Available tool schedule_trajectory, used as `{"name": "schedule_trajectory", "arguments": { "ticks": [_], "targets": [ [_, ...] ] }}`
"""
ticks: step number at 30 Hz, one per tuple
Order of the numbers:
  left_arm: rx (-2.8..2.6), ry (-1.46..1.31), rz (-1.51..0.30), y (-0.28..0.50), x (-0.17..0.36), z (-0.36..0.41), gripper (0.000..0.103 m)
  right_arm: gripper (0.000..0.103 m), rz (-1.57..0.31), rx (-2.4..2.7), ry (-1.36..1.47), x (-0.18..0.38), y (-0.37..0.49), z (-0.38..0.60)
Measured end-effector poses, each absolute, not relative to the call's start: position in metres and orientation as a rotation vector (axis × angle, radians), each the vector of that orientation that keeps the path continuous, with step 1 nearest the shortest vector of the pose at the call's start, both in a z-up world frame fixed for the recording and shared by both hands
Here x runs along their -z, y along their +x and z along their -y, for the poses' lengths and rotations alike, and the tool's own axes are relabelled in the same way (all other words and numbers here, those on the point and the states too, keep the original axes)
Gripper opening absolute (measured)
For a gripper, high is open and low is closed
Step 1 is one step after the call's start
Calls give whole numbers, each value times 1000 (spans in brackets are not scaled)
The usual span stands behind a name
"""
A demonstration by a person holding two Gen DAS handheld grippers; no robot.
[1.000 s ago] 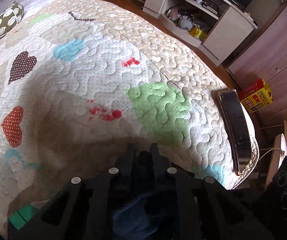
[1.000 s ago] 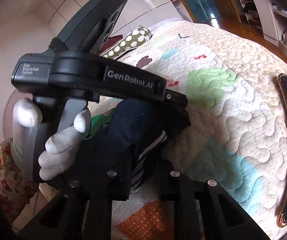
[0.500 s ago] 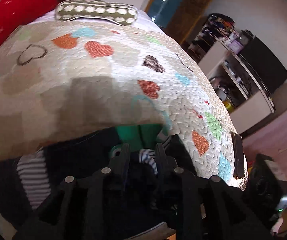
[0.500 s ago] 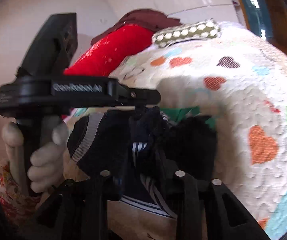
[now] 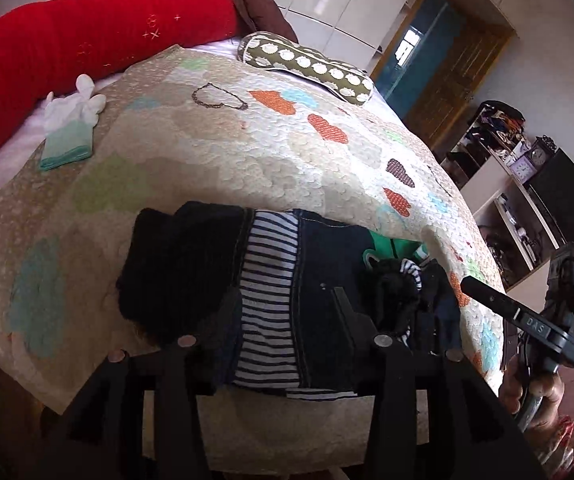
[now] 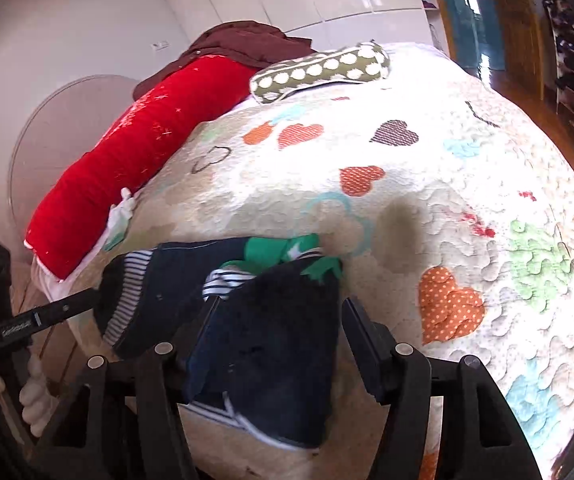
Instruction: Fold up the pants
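The dark navy pants [image 5: 319,280] with a striped lining and green patches lie bunched on the heart-patterned quilt [image 5: 247,152] near the bed's front edge. My left gripper [image 5: 283,304] is open, its fingers spread either side of the striped middle of the pants. My right gripper [image 6: 277,312] is open too, with the dark pants end [image 6: 271,344] lying loose between its fingers. The right gripper also shows in the left wrist view [image 5: 527,324] at the right, and the left one shows in the right wrist view [image 6: 35,320] at the left.
A red bolster [image 5: 87,32] and a dotted olive pillow [image 5: 307,66] lie at the head of the bed. A white and teal glove [image 5: 71,128] lies on the quilt's far left. Shelves [image 5: 527,208] and a wooden door [image 5: 447,80] stand to the right.
Both grippers have opened and let go of the pants, which now lie on the quilt. Both views have swung from the foot of the bed toward the head.
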State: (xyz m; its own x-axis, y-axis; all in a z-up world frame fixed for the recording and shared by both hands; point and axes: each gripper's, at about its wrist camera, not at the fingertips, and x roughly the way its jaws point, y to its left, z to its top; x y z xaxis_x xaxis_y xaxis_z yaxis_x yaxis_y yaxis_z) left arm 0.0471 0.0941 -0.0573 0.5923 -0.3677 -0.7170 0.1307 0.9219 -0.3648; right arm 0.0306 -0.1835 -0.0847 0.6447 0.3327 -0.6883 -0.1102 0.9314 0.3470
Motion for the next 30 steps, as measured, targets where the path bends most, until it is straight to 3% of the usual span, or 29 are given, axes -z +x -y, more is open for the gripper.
{"name": "schedule_trajectory", "arguments": {
  "ticks": [4,6,8,16,20,25,30],
  "targets": [
    [233,-339,-910,47,66,-115,43,64,-936,-325,416,116,73,200],
    [199,-330,-908,45,67,-119,43,18,-979,-390,465,132,85,184],
    [177,-318,-902,45,65,-120,43,12,-942,-405,485,126,84,186],
    [172,-308,-884,49,58,-108,43,12,-891,-192,447,99,71,223],
    [163,-292,-888,46,59,-104,47,30,-923,-92,341,96,64,229],
    [132,-330,-898,49,65,-114,48,31,-731,-51,263,50,27,218],
    [116,-415,-981,68,92,-118,49,31,-834,-186,229,70,45,175]
  ]
}}
